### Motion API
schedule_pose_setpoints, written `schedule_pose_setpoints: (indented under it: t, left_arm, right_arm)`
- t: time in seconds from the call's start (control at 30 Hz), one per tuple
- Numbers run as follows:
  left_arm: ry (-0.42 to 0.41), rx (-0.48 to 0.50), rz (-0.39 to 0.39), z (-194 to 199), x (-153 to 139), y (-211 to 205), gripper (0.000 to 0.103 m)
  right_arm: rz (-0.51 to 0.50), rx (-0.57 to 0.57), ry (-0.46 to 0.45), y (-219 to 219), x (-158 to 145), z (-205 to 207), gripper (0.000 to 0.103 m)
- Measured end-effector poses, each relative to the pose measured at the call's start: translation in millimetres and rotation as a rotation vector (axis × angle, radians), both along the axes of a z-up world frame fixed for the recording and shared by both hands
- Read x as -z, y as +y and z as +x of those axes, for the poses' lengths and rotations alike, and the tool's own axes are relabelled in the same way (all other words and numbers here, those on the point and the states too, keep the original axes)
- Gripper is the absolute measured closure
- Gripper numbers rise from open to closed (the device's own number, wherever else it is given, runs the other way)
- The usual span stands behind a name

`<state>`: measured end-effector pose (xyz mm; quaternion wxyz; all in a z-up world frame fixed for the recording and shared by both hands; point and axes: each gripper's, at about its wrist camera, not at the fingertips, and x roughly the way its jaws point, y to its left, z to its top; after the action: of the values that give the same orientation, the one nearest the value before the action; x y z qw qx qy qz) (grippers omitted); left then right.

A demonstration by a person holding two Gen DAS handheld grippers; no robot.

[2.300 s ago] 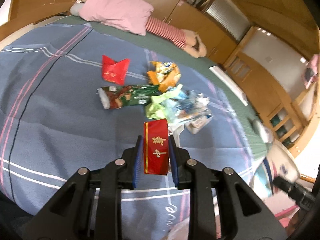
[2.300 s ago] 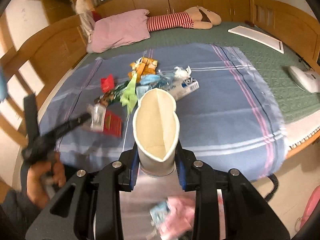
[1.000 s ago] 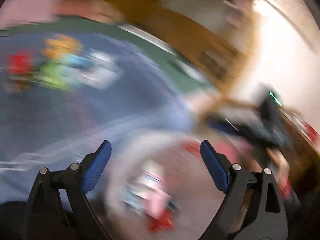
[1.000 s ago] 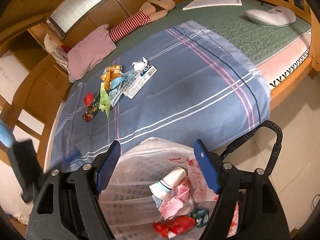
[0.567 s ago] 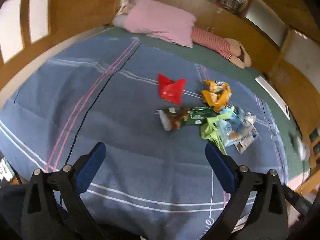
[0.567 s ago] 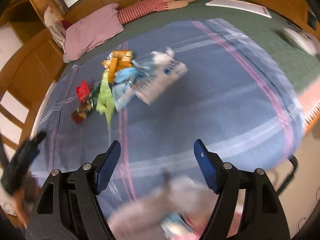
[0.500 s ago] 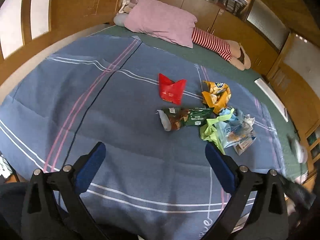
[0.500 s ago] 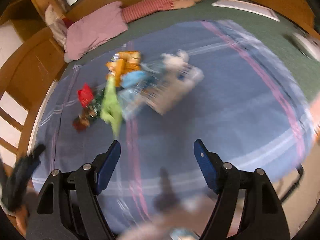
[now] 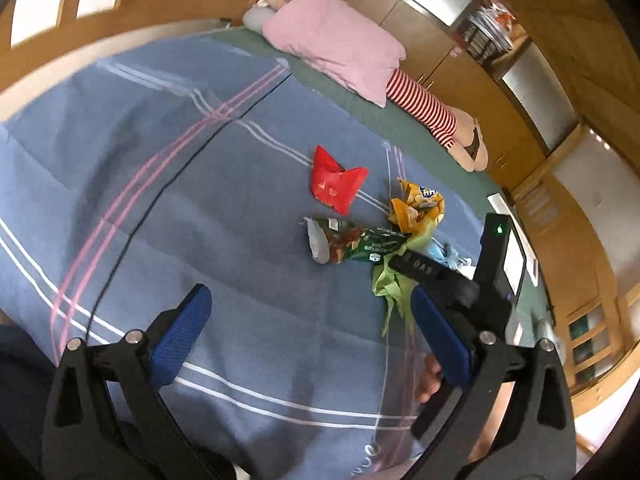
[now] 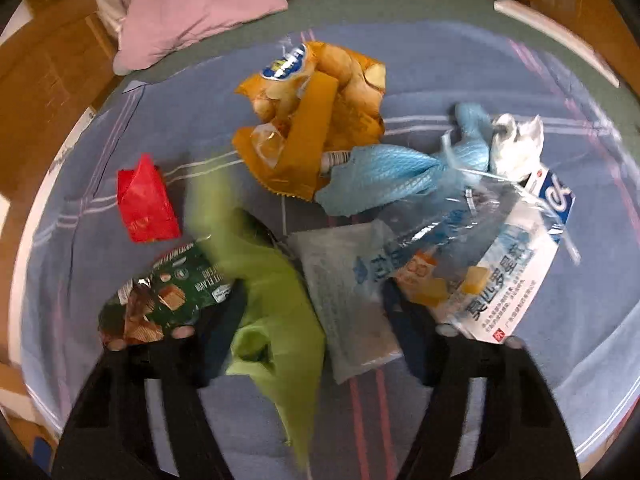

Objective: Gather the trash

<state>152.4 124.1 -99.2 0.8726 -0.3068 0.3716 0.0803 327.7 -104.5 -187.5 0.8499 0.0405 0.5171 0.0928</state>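
**A:** Where does your trash lie?

**B:** In a loose heap on the blue striped blanket [image 9: 168, 216] that covers the bed. Nearest your right gripper [image 10: 316, 320] are the lime-green wrapper [image 10: 276, 312] and a pale wet-wipe sachet [image 10: 348, 292], side by side between its fingers. To their left lies the dark green snack packet [image 10: 168, 296], and beyond that a crumpled red wrapper [image 10: 146, 206], apart from the rest. Further up sit the orange chip bag [image 10: 316, 120], a light blue mesh cloth [image 10: 392, 172] touching it, a ball of white tissue [image 10: 516, 140], and a clear plastic pack with printed blue lettering [image 10: 508, 268] at the right.

**A:** How do your grippers stand?

**B:** Your right gripper's jaws are closing, half apart, with the green wrapper and the sachet between them; the view is blurred, and no pad is seen pressing yet. Your left gripper [image 9: 308, 344] hangs above bare blanket, jaws spread to their widest, nothing between them.

**A:** What surrounds the heap?

**B:** A pink pillow [image 9: 340, 48] and a striped plush toy [image 9: 432, 116] lie at the head of the bed, on the green sheet [image 9: 384, 120].
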Motion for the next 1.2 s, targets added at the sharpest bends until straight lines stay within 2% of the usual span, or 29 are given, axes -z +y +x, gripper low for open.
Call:
schedule_pose_setpoints:
  t: [0.13, 0.2, 0.27, 0.33, 0.43, 0.5, 0.57, 0.6, 0.77, 0.87, 1.0, 1.13, 1.2]
  left_arm:
    - [0.009, -0.011, -0.034, 3, 5, 3, 0.004]
    - [0.006, -0.023, -0.049, 2, 6, 6, 0.004]
    - [0.005, -0.034, -0.057, -1, 6, 8, 0.004]
    - [0.004, -0.045, -0.062, -3, 6, 9, 0.004]
    - [0.004, -0.050, -0.061, -2, 5, 9, 0.004]
    - [0.006, -0.051, -0.059, -3, 5, 8, 0.004]
    - [0.006, -0.055, -0.059, -3, 5, 9, 0.004]
    - [0.005, -0.059, -0.061, -3, 6, 9, 0.004]
    - [0.012, -0.072, -0.128, 0, 15, 17, 0.003]
    - [0.038, -0.105, -0.196, 1, 26, 25, 0.004]
    - [0.037, -0.115, -0.187, 1, 26, 24, 0.003]
    - [0.052, -0.106, -0.186, 3, 28, 22, 0.003]
    - [0.058, -0.107, -0.193, 4, 30, 22, 0.003]
  right_arm:
    - [0.051, -0.053, 0.019, -5, -2, -12, 0.064]
    - [0.091, -0.088, 0.046, -8, -5, -22, 0.075]
    - [0.131, -0.119, 0.085, -11, -3, -34, 0.081]
    - [0.177, -0.185, 0.139, -10, 0, -51, 0.081]
    - [0.167, -0.270, 0.191, -5, 5, -77, 0.081]
    - [0.173, -0.337, 0.201, -4, 4, -99, 0.081]
    - [0.224, -0.389, 0.207, -7, -3, -114, 0.080]
    - [0.245, -0.398, 0.199, -11, -8, -120, 0.077]
    - [0.302, -0.286, 0.067, -48, -44, -124, 0.060]
    - [0.345, -0.148, 0.010, -75, -59, -113, 0.039]
    - [0.289, -0.039, 0.024, -83, -57, -101, 0.036]
    - [0.249, 0.021, 0.075, -65, -36, -89, 0.036]
    - [0.212, 0.110, 0.099, -65, -24, -80, 0.033]
